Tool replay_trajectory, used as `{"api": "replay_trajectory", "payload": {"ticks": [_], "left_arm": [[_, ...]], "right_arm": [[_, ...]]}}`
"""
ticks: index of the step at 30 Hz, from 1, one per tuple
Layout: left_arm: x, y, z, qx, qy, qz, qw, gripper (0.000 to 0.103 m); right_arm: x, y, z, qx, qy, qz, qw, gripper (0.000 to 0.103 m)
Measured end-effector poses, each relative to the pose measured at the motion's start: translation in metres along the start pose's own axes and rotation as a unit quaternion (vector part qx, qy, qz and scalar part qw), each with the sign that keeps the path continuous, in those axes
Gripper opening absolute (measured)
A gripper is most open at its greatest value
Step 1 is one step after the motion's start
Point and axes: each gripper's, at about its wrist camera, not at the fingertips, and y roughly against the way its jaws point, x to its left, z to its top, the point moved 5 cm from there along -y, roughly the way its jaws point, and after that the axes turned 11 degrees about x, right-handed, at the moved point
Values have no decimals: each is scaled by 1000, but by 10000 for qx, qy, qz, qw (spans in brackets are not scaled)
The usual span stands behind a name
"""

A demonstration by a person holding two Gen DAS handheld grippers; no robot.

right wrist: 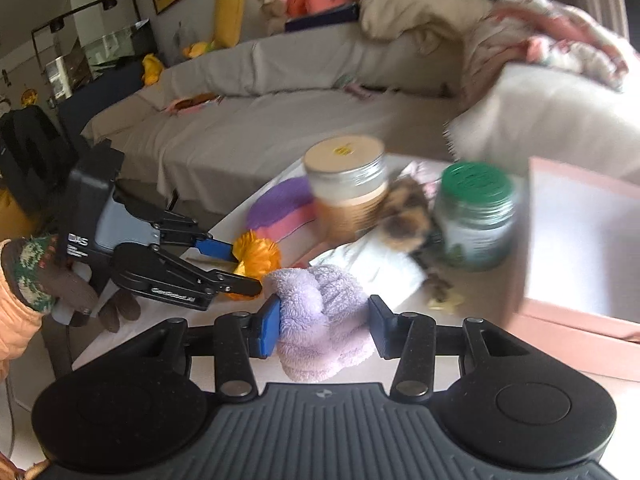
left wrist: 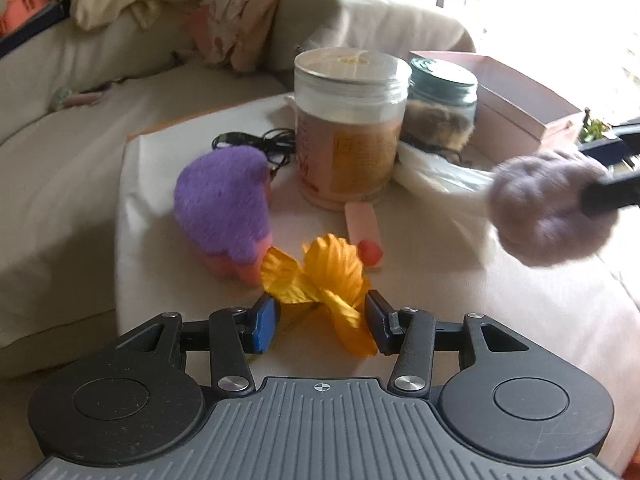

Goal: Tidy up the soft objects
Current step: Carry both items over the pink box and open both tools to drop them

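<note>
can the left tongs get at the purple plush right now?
Probably not yet. The left tongs have the orange flower between their fingers, so it must go first. The purple plush sits close ahead on the left, with nothing blocking it.

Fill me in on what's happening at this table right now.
A person is sorting soft things with a handheld claw in each hand. The right claw is closed on a fluffy lilac cloth and holds it above the table. The left claw has an orange fabric flower between its pads, though a firm grip isn't clear. A purple plush, two jars and a pink box sit untouched.
</note>
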Motion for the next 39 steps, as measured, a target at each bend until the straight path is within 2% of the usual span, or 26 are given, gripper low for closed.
{"api": "replay_trajectory", "payload": {"ticks": [1, 2, 3, 6, 8, 10, 15, 19, 22, 24, 25, 26, 28, 30, 32, 35, 37, 38, 39], "left_arm": [[-3, -1, 0, -6, -22, 46, 10000, 52], [-6, -1, -1, 3, -110, 147, 9998, 46], [-12, 1, -2, 10, -191, 173, 9997, 28], [-26, 14, -10, 47, -206, 112, 9997, 22], [-38, 32, -14, -111, -224, 15, 9997, 22], [-51, 51, -15, -260, -182, -86, 9995, 21], [-98, 92, 10, -689, -273, -774, 9942, 21], [-140, 110, 72, -1106, -390, -1470, 9822, 22], [-161, 93, 149, -1205, -97, -2146, 9692, 24], [-171, 68, 196, -1133, 170, -2435, 9631, 29], [-173, 51, 216, -979, 355, -2538, 9616, 30], [-172, 27, 235, -719, 643, -2630, 9600, 30], [-170, -28, 258, -87, 1187, -2590, 9585, 30], [-173, -65, 263, 245, 1279, -2350, 9632, 30], [-176, -85, 261, 368, 1196, -2231, 9667, 30], [-177, -92, 252, 521, 1125, -2637, 9566, 30], [-177, -87, 248, 588, 1145, -2950, 9468, 30], [-177, -79, 248, 493, 1192, -3036, 9440, 30], [-172, -69, 252, 225, 1290, -3146, 9402, 30]], "right_arm": [[-2, 4, -3, 10, -7, -32, 10000, 45], [-3, 9, -5, 41, -27, -47, 10000, 45], [-2, 15, -9, 56, -53, -2, 10000, 45], [-7, 41, -12, -124, -245, 355, 9990, 41], [-12, 63, -8, -421, -298, 552, 9971, 40], [-19, 96, -8, -820, -296, 568, 9946, 40], [-45, 156, -12, -1471, -189, -335, 9884, 40], [-82, 184, -19, -1666, -462, -1016, 9797, 40], [-116, 186, -13, -1755, -717, -1304, 9732, 40], [-142, 176, -4, -1754, -960, -1377, 9701, 40], [-156, 167, 1, -1785, -1094, -1370, 9682, 45], [-171, 158, 5, -1780, -1234, -1360, 9667, 56], [-201, 132, 8, -1576, -1573, -1425, 9644, 65], [-221, 113, 0, -1346, -1876, -1547, 9606, 65], [-229, 101, -11, -1219, -1921, -1533, 9616, 65], [-230, 94, -27, -1129, -1824, -1720, 9615, 65], [-228, 90, -34, -1079, -1763, -1859, 9606, 65], [-227, 88, -33, -1068, -1737, -1929, 9598, 65], [-225, 86, -33, -1078, -1708, -2010, 9585, 65]]}}
